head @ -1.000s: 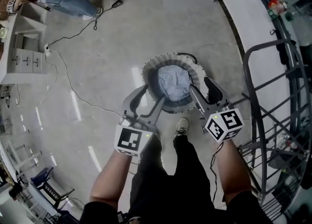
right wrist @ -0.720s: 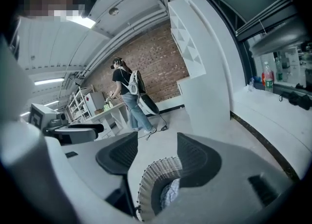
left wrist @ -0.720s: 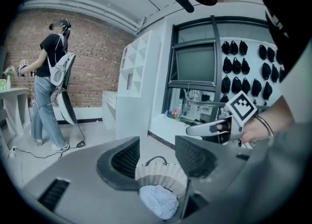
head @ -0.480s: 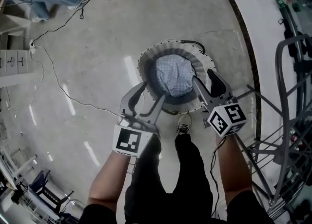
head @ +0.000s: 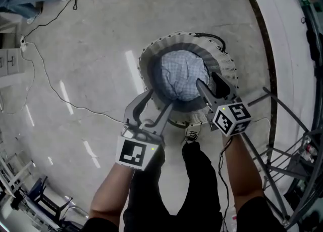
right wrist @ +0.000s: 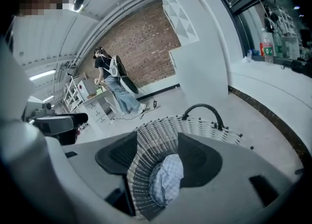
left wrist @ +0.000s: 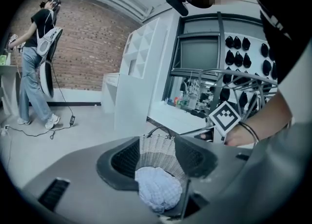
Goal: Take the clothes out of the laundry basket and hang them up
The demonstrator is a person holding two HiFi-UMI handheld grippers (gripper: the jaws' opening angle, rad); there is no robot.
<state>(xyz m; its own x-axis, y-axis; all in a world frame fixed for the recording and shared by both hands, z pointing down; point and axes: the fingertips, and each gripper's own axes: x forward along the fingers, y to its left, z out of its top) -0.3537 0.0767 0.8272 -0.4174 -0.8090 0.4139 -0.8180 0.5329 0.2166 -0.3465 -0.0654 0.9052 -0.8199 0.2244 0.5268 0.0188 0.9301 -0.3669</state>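
Clothes (head: 182, 74) bundled in laundry basket (head: 174, 38), left hand-held gripper (head: 160, 99), right hand-held gripper (head: 207, 80) both open-jawed over near rim, apparently touching nothing

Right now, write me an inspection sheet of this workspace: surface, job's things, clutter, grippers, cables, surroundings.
Surface: grey polished floor, streaks of glare.
Job's things: woven laundry basket on the floor; blue checked garment bundled inside it; metal rack at the right, nothing seen hanging on it.
Clutter: nothing seen.
Grippers: left gripper open, at the basket's near rim; right gripper open, tips over the garment, not gripping it.
Cables: white cable trailing across the floor; black cable hanging by the right arm.
Surroundings: another person standing before a brick wall; white drawer unit at the left.
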